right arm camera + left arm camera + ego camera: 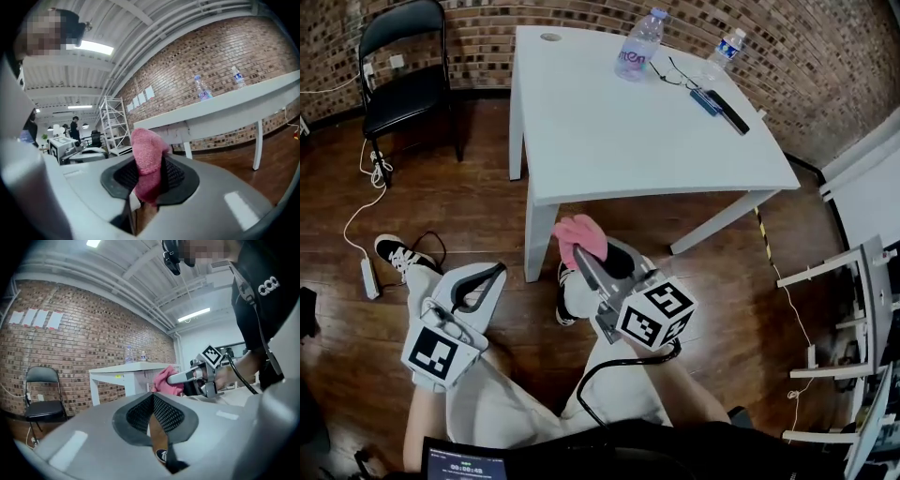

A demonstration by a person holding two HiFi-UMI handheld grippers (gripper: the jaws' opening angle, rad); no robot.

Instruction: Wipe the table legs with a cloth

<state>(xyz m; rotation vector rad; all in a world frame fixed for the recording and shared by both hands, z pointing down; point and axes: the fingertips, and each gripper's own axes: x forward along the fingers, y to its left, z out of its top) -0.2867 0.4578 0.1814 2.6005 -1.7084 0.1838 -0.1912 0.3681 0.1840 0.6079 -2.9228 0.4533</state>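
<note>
1. My right gripper (580, 259) is clamped on the pink cloth (580, 234), which bulges past its fingertips.
2. The cloth hangs just beside the white table leg (538, 239).
3. My left gripper (485, 281) has its jaws pressed together, holding nothing.

Bright ceiling strip lights (89, 47), fisheye bending, dark vignetted corners

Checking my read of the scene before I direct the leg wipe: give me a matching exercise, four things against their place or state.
Things:
1. pink cloth
2. black folding chair
3. large water bottle
4. left gripper

Places or states:
A. standing on the white table
B. jaws together, holding nothing
C. on the floor by the brick wall
D. clamped in the right gripper

Pairs: 1-D, 2-C, 3-A, 4-B
</note>
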